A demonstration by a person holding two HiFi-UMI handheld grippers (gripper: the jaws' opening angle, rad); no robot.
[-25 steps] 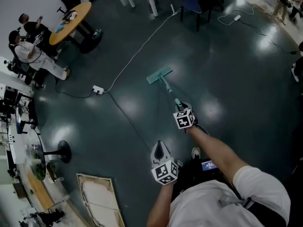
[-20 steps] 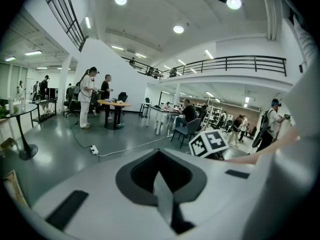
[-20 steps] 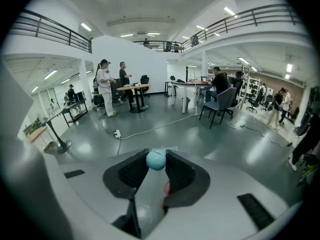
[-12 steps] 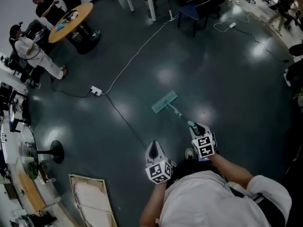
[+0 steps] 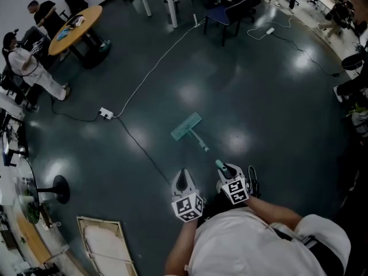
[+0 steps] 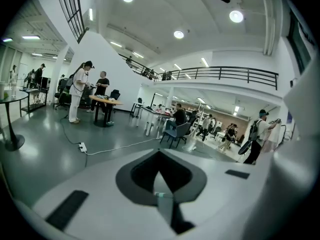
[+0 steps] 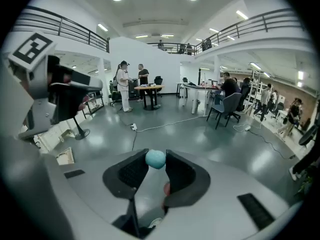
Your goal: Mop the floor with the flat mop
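Note:
The flat mop lies with its teal head (image 5: 187,126) flat on the dark floor ahead of me. Its thin handle (image 5: 198,140) slants back toward my right gripper (image 5: 226,169). That gripper is shut on the handle near its top, and the rounded teal handle end (image 7: 155,159) shows between the dark pads (image 7: 180,174) in the right gripper view. My left gripper (image 5: 183,177) hangs close beside it on the left, over bare floor. Its jaws meet at a point and hold nothing. In the left gripper view, the left gripper (image 6: 159,156) faces across the hall.
A white cable with a power strip (image 5: 105,113) crosses the floor left of the mop. Far left, people (image 5: 26,62) are beside a round wooden table (image 5: 75,20). A blue chair (image 5: 233,9) and desks line the back. A white framed panel (image 5: 103,246) and a stand base (image 5: 57,188) sit near left.
My right gripper has drawn back toward my body with the handle, and the mop head has slid nearer across the floor. The left gripper stays close to my body.

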